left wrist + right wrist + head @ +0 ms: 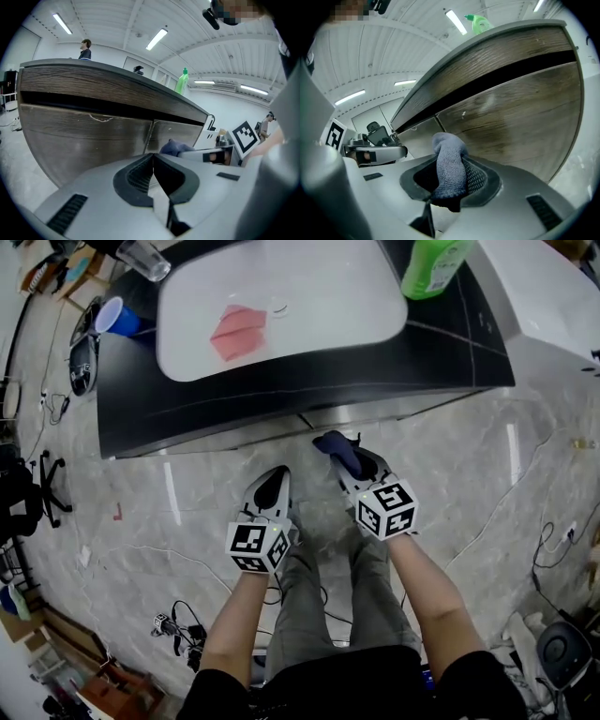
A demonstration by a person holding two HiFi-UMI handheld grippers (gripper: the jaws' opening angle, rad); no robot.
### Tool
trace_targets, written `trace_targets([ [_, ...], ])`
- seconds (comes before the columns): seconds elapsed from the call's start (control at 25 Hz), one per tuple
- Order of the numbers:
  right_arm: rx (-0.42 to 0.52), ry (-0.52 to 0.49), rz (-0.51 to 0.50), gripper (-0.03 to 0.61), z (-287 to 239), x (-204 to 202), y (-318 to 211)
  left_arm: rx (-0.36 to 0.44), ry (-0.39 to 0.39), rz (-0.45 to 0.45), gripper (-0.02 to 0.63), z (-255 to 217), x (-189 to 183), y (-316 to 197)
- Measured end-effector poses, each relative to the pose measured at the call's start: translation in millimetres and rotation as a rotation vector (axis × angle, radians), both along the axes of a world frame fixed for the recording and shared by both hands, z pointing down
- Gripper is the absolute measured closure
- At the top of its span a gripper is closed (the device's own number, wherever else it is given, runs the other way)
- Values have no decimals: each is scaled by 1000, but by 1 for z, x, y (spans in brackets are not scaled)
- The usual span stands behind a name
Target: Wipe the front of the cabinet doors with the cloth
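No words or numbers are readable; only black square markers on the left cube (255, 547) and right cube (387, 509).

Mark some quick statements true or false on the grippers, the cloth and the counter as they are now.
1. The right gripper holds the blue cloth. True.
2. The left gripper holds a second cloth. False: its jaws are together on nothing.
3. The green bottle stands on the floor. False: it stands on the black countertop.
4. Both cabinet doors are closed. True.
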State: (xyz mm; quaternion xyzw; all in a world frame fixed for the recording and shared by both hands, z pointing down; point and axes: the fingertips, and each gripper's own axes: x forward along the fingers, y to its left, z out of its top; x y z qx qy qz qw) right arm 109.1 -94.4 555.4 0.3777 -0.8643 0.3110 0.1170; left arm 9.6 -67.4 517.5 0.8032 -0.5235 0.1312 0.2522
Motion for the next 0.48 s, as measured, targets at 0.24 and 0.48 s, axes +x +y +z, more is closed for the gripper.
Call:
trace_targets([
  [0.24, 3, 5, -39, 465, 16, -32, -7, -16, -22, 7, 607, 20, -15, 12],
  [0.48, 19, 20, -48, 465, 25, -37, -27, -25, -1, -55, 607, 30, -22, 1],
])
